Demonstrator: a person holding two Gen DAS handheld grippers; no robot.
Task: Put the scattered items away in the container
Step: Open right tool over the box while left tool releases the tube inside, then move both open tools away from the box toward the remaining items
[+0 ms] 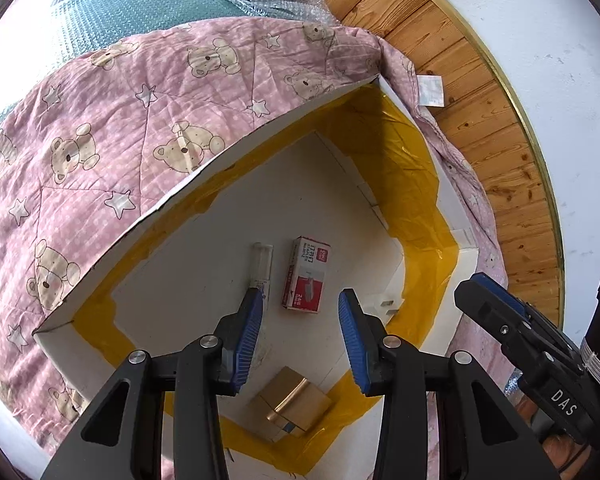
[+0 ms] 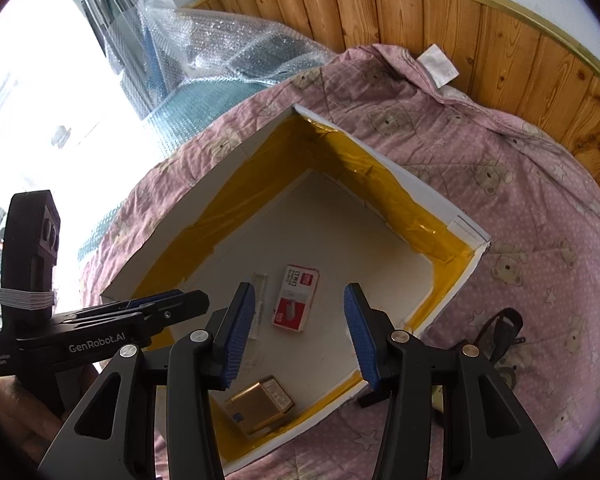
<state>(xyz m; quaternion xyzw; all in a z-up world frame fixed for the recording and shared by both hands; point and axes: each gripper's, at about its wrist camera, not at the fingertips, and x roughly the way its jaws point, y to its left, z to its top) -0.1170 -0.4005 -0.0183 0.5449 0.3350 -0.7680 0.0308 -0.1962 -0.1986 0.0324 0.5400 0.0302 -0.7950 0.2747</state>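
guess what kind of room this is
Probably a bedroom at home: a white box sits on a pink teddy-bear quilt, beside wood-panelled wall, with bubble wrap near a bright window.

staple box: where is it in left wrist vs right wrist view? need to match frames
Left wrist: staple box lies on the floor of the white box, just above centre, between the blue jaws, right of a clear tube.
Right wrist: staple box lies on the floor of the white box, near centre, between the jaws.
Shared landmark: gold box lies below it in both.
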